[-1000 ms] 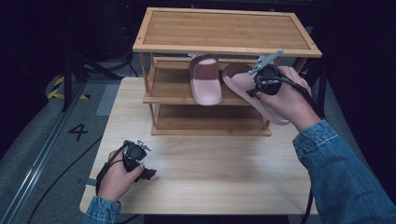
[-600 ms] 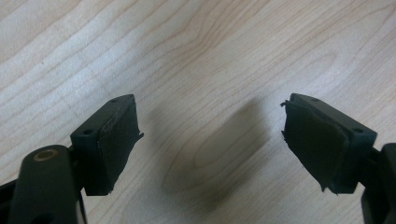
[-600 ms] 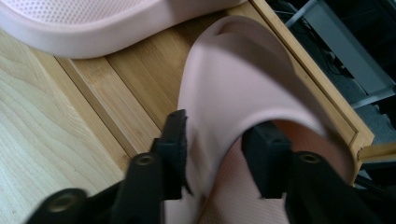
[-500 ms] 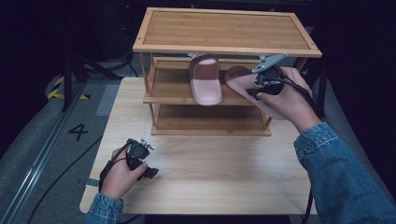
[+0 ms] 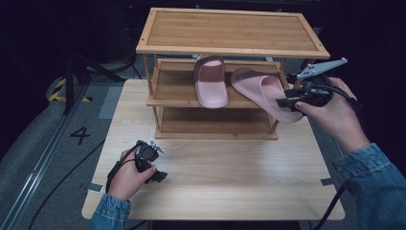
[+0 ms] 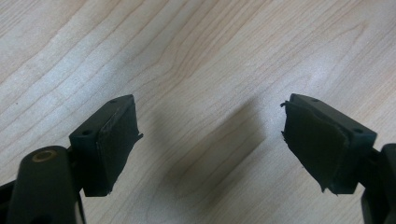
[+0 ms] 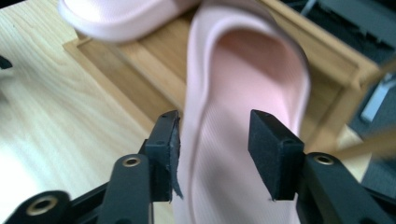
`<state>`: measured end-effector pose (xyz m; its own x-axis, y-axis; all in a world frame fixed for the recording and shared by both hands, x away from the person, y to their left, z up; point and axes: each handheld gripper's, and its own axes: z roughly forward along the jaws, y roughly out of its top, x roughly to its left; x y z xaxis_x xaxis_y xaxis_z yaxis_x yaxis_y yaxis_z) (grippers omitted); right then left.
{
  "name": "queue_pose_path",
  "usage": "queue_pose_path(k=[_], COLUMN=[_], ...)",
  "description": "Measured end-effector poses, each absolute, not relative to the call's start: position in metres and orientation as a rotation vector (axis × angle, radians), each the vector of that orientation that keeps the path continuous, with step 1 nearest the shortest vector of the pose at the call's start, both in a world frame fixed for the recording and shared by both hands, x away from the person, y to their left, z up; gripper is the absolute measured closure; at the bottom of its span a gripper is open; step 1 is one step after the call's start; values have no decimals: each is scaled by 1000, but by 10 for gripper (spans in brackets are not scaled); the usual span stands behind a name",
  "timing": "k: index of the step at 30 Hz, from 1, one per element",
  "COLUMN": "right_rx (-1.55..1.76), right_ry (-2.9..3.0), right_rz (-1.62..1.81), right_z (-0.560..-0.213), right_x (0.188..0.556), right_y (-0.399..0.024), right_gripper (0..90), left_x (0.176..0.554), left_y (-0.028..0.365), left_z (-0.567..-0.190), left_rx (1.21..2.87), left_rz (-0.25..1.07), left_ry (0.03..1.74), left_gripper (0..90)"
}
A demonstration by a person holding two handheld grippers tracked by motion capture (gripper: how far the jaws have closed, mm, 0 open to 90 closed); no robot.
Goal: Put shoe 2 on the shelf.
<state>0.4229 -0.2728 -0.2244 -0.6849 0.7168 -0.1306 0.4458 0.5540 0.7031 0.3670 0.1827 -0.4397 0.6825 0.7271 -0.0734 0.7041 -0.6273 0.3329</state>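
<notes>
Two pink slippers lie on the middle shelf of a bamboo rack point(image 5: 230, 48). One slipper point(image 5: 210, 81) lies straight, toe inward. The other slipper point(image 5: 263, 93) point(image 7: 243, 93) lies slanted, its heel jutting past the rack's right front post. My right gripper point(image 5: 283, 101) point(image 7: 212, 149) hovers at that heel. Its jaws stand open, have just been closing a little, and frame the heel's footbed without pressing on it. My left gripper point(image 5: 159, 176) point(image 6: 210, 144) rests low over the wooden table point(image 5: 230, 177), open, with nothing between its pads.
The rack has a bare top shelf and a bottom shelf point(image 5: 215, 127) with nothing visible on it. It stands at the table's far side. A dark floor with cables and a "4" mark point(image 5: 80, 135) lies to the left.
My right gripper has let go of the slanted slipper and drawn back to the right, away from the shelf. The left hand has stayed put.
</notes>
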Motion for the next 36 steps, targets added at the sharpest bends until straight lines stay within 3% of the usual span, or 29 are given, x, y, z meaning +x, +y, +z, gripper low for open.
queue_pose_path(k=[4, 8, 16, 36], right_rx=[997, 1094, 1147, 1098], right_ry=[2406, 2478, 2582, 2659], right_rz=[901, 803, 633, 568], right_z=[-225, -230, -245, -255], right_x=[413, 401, 403, 435], right_y=[-293, -315, -322, -282], right_gripper=[604, 732, 900, 900], left_x=[369, 370, 370, 353], left_y=[180, 176, 176, 200], left_z=[-440, -440, -439, -437], left_rx=[2578, 2594, 2590, 2546], left_rz=[92, 85, 79, 103], left_ry=[1117, 1103, 1105, 1176], left_gripper=[188, 196, 196, 199])
